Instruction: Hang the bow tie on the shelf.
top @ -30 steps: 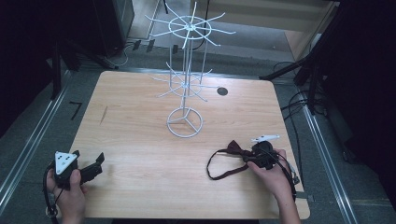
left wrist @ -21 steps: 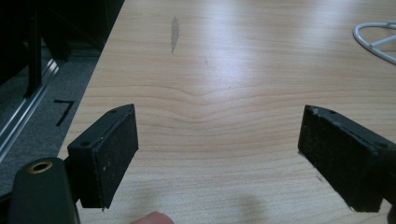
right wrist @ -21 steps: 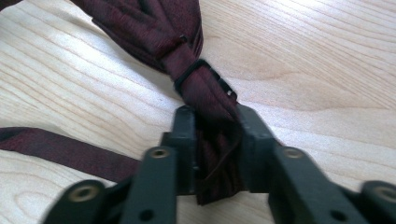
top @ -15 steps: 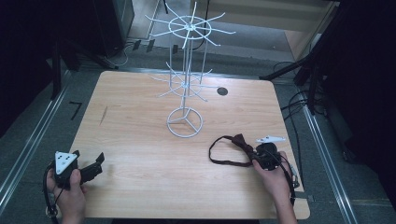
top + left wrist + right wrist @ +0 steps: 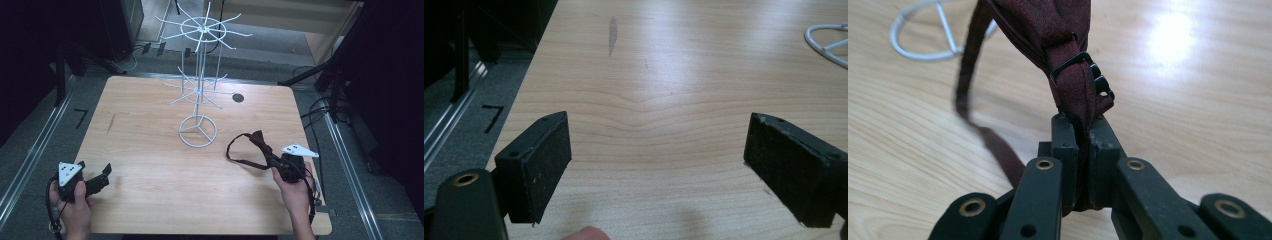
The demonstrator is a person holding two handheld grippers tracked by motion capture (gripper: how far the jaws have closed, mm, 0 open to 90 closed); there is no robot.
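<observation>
Between the right gripper's (image 5: 1083,131) pressed-together fingers (image 5: 1064,145), the maroon bow tie (image 5: 1048,30) sits pinched.

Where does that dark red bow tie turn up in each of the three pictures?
High view: the bow tie lies right of centre, its strap looping left, one end in the right hand-held gripper.
Left gripper view: not in it.
Right gripper view: the bow tie rises from the shut jaws at centre.
Shared landmark: the white wire stand's ring base.
</observation>
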